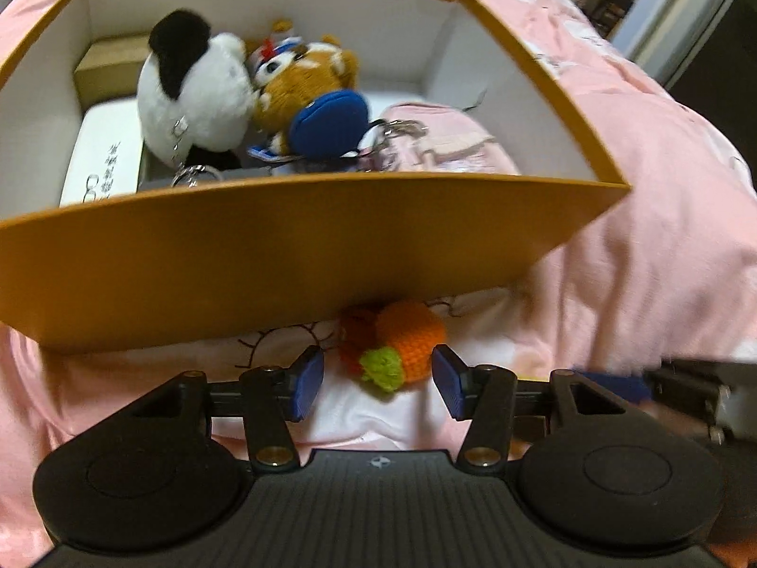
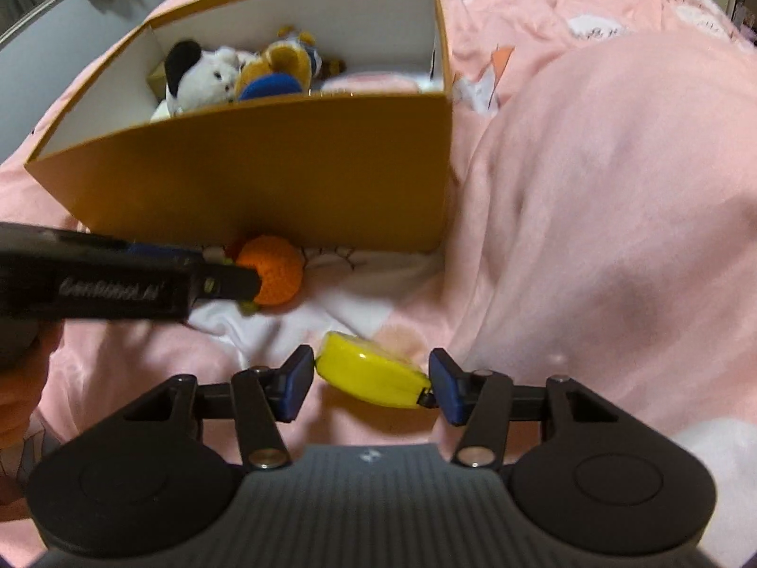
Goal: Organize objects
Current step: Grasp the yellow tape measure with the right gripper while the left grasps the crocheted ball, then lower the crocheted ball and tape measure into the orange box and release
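A crocheted orange toy [image 1: 407, 345] with a green tuft lies on the pink bedspread just in front of the orange box [image 1: 284, 255]. My left gripper [image 1: 378, 381] is open around it: the toy sits near the right pad, with a gap at the left pad. From the right wrist view, one of the left gripper's fingers [image 2: 227, 284] reaches the same toy [image 2: 274, 274]. My right gripper [image 2: 374, 386] is shut on a small yellow case [image 2: 369, 374], with both blue pads against its ends, low over the bedspread.
The box [image 2: 284, 165] holds a black-and-white plush [image 1: 194, 90], a brown plush with a blue cap [image 1: 312, 94], a white carton [image 1: 104, 151] and a pink item [image 1: 440, 142]. A raised fold of pink bedding [image 2: 615, 189] lies to the right. Part of the right gripper [image 1: 700, 388] shows at the left wrist view's edge.
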### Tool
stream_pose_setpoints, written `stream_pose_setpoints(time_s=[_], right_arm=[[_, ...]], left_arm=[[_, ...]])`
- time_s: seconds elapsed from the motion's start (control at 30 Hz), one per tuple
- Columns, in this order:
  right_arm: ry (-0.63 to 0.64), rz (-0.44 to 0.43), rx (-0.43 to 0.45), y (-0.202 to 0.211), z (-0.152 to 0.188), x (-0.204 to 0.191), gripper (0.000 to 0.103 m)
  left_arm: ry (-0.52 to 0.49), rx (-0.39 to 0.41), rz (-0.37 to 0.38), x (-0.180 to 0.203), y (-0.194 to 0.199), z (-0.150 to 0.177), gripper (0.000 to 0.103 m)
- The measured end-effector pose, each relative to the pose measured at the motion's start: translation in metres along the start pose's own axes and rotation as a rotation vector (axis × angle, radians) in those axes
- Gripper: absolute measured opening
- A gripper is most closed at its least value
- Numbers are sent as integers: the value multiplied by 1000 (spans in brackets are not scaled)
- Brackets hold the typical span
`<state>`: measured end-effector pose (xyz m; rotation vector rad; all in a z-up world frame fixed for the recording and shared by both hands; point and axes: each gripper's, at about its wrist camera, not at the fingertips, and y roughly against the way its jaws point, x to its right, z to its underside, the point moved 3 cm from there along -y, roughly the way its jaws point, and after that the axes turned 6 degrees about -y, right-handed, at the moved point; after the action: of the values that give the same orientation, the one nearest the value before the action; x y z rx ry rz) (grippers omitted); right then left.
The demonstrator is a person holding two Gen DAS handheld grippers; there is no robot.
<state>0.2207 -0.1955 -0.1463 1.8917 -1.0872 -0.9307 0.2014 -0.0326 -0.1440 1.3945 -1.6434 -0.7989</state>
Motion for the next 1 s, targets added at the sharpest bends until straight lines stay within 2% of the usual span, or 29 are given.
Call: stream_pose_setpoints(time_s=[0.13,0.3,0.37,0.47,0.63,0.8,1.0], right_arm=[[-5,-11,-83,-7,7,1,53],[-108,-88,-72,-2,2,16,57],[-108,-78,-73,-5,3,16,55],[-74,-64,-80,-8,5,11,54],[-63,-59,-83,-12,5,10,53],[-63,-57,-54,-3,6,10,52],[-38,-69,35,27,2,2,52]], left_arm=[[27,-13,29,1,-8,-2,63],[20,-6,47,5,-16,-6,63],[18,-4,56,7,-19,-5,62],[1,-4,72,9,-22,-6,56],[-42,13,64,13,-19,-4,53],[-80,30,94,13,2,1,52],[-140,78,126,13,49,8,52]])
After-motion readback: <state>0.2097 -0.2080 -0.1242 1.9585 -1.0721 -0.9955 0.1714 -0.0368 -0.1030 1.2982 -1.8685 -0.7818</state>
